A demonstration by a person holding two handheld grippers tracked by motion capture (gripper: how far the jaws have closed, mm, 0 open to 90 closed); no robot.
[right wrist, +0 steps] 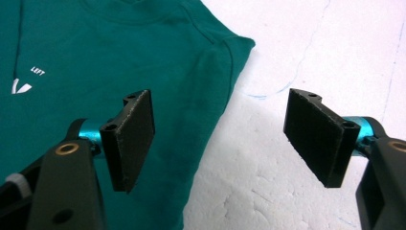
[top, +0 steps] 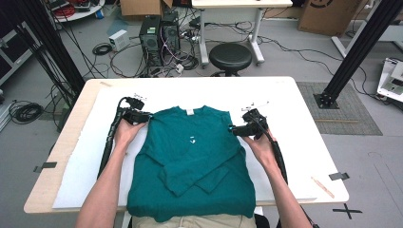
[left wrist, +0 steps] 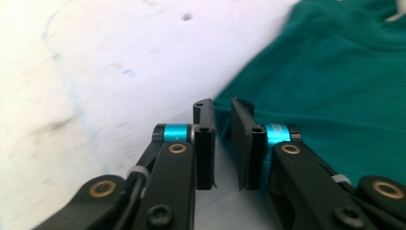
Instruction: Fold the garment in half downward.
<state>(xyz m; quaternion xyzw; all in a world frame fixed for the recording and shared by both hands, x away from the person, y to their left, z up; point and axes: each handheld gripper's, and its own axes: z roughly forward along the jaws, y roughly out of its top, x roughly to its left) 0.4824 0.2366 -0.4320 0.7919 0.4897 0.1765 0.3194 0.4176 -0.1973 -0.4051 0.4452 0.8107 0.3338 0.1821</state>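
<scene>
A teal long-sleeved shirt (top: pixel 190 156) lies flat on the white sheet (top: pixel 304 123), collar away from me, both sleeves folded across its front. Its hem hangs over the near edge. My left gripper (top: pixel 146 115) is at the shirt's left shoulder corner. In the left gripper view its jaws (left wrist: pixel 221 103) stand almost together with a narrow gap, and the shirt (left wrist: pixel 335 86) edge lies right at their tips. My right gripper (top: pixel 234 128) is at the other shoulder, open wide (right wrist: pixel 219 96). One pad (right wrist: pixel 129 134) hangs over the shirt (right wrist: pixel 95 57), the other over bare sheet.
A wooden stick (top: pixel 325 186) and a strip of black tape (top: pixel 338 175) lie near the table's front right corner, with more tape (top: pixel 45 166) at the left edge. Beyond the table stand a black stool (top: pixel 230 56) and computer towers (top: pixel 159 33) among floor cables.
</scene>
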